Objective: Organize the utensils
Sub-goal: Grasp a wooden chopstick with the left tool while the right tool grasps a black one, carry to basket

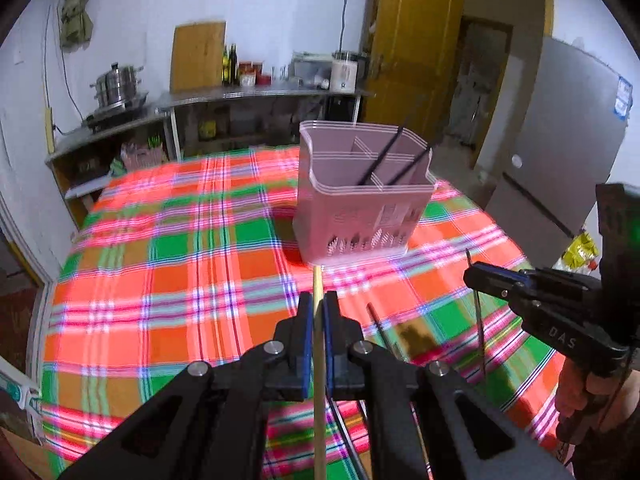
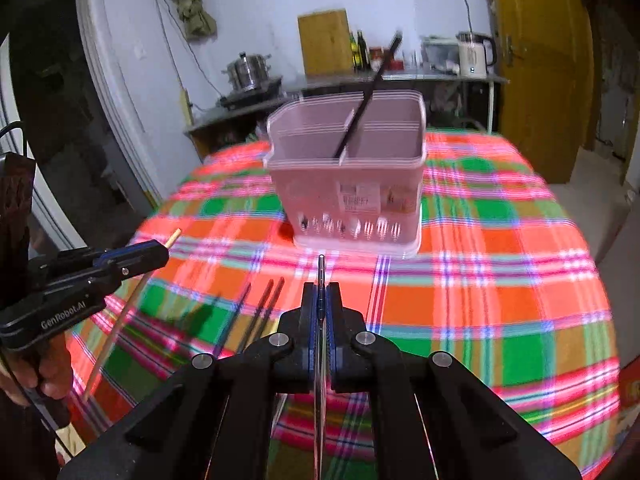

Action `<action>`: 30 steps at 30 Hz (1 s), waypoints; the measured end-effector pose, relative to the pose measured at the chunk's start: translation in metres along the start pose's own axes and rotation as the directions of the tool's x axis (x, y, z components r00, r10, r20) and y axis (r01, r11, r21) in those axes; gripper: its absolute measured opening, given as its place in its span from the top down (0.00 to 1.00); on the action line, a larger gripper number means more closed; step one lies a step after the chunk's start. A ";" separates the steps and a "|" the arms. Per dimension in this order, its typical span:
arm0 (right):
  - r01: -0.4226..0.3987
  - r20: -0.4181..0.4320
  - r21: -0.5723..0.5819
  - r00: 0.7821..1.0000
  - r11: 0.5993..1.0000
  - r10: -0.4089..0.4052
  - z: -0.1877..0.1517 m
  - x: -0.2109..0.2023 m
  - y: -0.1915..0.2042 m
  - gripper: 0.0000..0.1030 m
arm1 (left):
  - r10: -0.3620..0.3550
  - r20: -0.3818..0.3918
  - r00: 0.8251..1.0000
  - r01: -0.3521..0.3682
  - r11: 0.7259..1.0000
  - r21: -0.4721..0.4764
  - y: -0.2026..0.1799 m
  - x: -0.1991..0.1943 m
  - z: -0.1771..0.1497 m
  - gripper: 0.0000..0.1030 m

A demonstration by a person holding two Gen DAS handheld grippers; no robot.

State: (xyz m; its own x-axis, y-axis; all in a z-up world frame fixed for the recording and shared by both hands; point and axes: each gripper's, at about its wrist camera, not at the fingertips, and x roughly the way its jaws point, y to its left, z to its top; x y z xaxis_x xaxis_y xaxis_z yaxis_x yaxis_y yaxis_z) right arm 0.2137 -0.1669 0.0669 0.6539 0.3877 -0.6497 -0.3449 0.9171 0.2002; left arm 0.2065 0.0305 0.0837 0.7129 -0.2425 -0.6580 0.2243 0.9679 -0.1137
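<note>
A pink divided utensil holder (image 1: 362,192) stands on the plaid tablecloth (image 1: 180,264), with black chopsticks (image 1: 382,156) leaning in its compartments; it also shows in the right wrist view (image 2: 348,168). My left gripper (image 1: 318,300) is shut on a wooden chopstick (image 1: 319,360), held above the cloth in front of the holder. My right gripper (image 2: 321,292) is shut on a dark metal chopstick (image 2: 321,320), also in front of the holder. Several dark chopsticks (image 2: 260,312) lie on the cloth between the two grippers. Each gripper shows in the other's view: the right (image 1: 474,276), the left (image 2: 160,252).
A steel counter (image 1: 224,96) with a pot (image 1: 116,84), bottles, a wooden board and a kettle (image 1: 344,74) stands behind the table. A yellow door (image 1: 408,40) and a grey fridge (image 1: 560,128) are at the right. The round table's edge curves near on both sides.
</note>
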 end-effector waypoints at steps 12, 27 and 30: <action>0.002 0.057 0.008 0.998 1.000 -0.003 0.012 -0.018 -0.007 0.96 | -0.091 0.116 0.989 0.098 0.994 -0.058 0.002 -0.022 0.017 0.94; -0.007 0.068 0.003 0.998 1.000 0.007 0.009 -0.020 -0.007 0.96 | -0.130 0.111 0.985 0.143 0.982 -0.120 0.009 -0.016 0.015 0.94; -0.008 0.079 0.004 0.997 1.000 0.007 0.013 -0.023 -0.007 0.96 | -0.133 0.134 0.982 0.146 0.984 -0.097 0.004 -0.027 0.023 0.94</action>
State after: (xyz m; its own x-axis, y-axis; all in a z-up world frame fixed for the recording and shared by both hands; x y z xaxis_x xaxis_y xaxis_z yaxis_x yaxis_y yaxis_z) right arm 0.2102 -0.1809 0.0903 0.7024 0.4007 -0.5883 -0.3473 0.9144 0.2080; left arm 0.2034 0.0392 0.1176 0.7593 -0.3754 -0.5315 0.2603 0.9239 -0.2806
